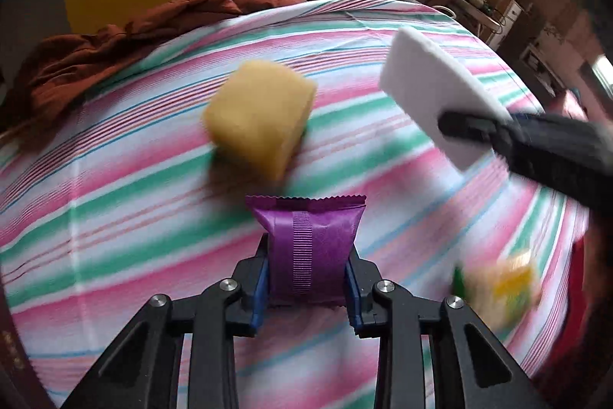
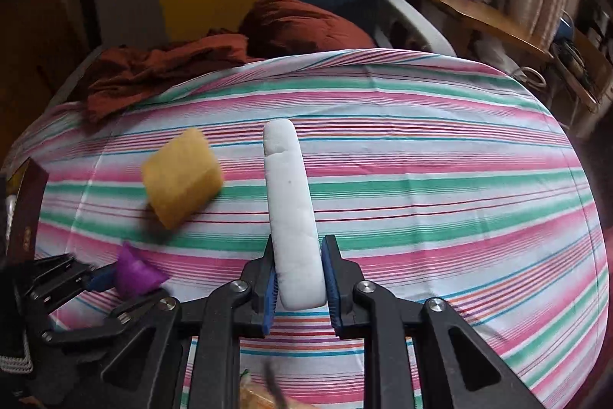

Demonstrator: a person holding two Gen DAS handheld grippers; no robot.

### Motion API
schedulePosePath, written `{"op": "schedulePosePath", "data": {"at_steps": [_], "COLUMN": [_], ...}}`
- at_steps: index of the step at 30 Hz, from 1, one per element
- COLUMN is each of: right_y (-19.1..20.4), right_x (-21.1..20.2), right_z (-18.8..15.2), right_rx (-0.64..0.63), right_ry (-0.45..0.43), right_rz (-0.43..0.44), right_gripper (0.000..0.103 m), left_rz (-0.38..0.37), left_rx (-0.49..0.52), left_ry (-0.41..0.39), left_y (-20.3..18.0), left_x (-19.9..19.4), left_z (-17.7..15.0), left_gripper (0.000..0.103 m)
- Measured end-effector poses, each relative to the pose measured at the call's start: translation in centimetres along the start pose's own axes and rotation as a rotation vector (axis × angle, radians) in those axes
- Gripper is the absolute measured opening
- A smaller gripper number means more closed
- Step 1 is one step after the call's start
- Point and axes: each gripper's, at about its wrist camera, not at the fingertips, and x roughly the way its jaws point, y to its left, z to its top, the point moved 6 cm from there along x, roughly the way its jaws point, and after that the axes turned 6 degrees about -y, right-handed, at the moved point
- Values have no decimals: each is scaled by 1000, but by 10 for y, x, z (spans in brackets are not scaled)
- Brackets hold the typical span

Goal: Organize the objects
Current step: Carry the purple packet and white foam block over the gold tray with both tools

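Observation:
My left gripper (image 1: 306, 252) is shut on a purple snack packet (image 1: 308, 248), held above the striped tablecloth (image 1: 115, 209). It also shows at the left of the right wrist view (image 2: 111, 275), with the packet (image 2: 136, 273) in it. My right gripper (image 2: 299, 255) is shut on a white foam pad (image 2: 291, 209), held edge-on above the cloth. In the left wrist view the right gripper (image 1: 459, 129) holds the pad (image 1: 433, 91) at the upper right. A yellow sponge (image 1: 260, 117) lies on the cloth ahead of the packet; it also shows in the right wrist view (image 2: 182, 177).
A yellow-green packet (image 1: 502, 290) lies blurred at the cloth's right side. A rust-red cloth heap (image 2: 184, 64) lies at the table's far left. A dark red box (image 2: 27, 209) stands at the left edge. A wooden shelf (image 2: 479, 14) with boxes stands beyond the table.

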Motion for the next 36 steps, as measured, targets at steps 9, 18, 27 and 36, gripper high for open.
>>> {"op": "schedulePosePath", "data": {"at_steps": [9, 18, 27, 36], "right_y": [-2, 12, 32, 53], "right_x": [1, 4, 14, 1], "right_z": [0, -3, -14, -17], "right_rx": [13, -39, -108, -101], "right_ry": [8, 31, 97, 105], "right_rz": [-18, -39, -60, -70], "right_gripper": [20, 20, 20, 20], "left_rz": [48, 111, 153, 175], "left_rx": [-37, -17, -28, -67], "left_ry": [-59, -175, -241, -288], "left_y": [47, 63, 78, 102], "left_x": [-46, -93, -129, -159], "left_z": [-54, -57, -58, -63], "left_gripper": [32, 32, 32, 33]}}
